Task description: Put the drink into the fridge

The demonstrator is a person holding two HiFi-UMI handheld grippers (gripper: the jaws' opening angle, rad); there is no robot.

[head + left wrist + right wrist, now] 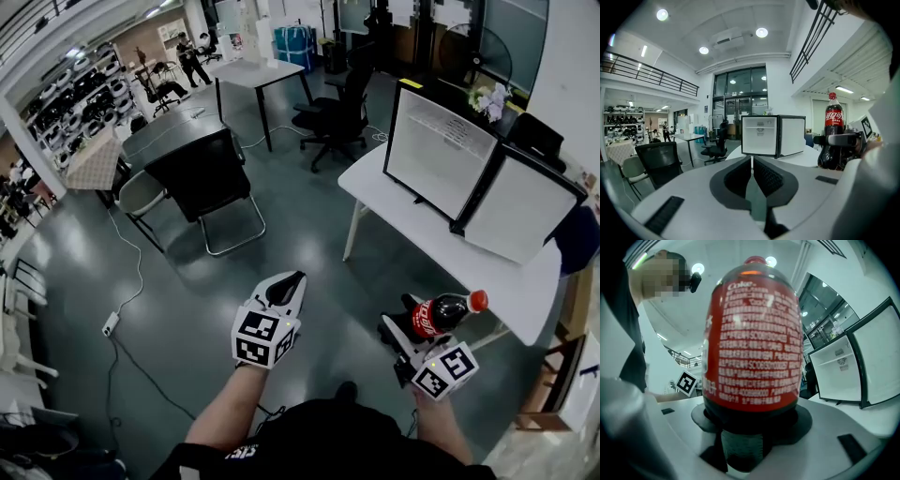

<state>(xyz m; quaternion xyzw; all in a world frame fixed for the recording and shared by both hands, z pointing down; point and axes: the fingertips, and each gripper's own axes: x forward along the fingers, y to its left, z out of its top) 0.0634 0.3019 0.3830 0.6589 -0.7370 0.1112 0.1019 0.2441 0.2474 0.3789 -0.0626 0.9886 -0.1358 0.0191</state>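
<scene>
R gripper point(409, 326) grips cola bottle point(442, 313) by base, off table's point(525, 281) near edge; carry upright into open fridge point(441, 150), L gripper point(286, 286) pinched together, empty, held clear.

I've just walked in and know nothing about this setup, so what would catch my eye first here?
The cola bottle with its red label stands out, clamped in the right gripper at lower right. Beyond it, a small fridge stands open on a white table. The left gripper, at lower centre, is shut and empty.
</scene>
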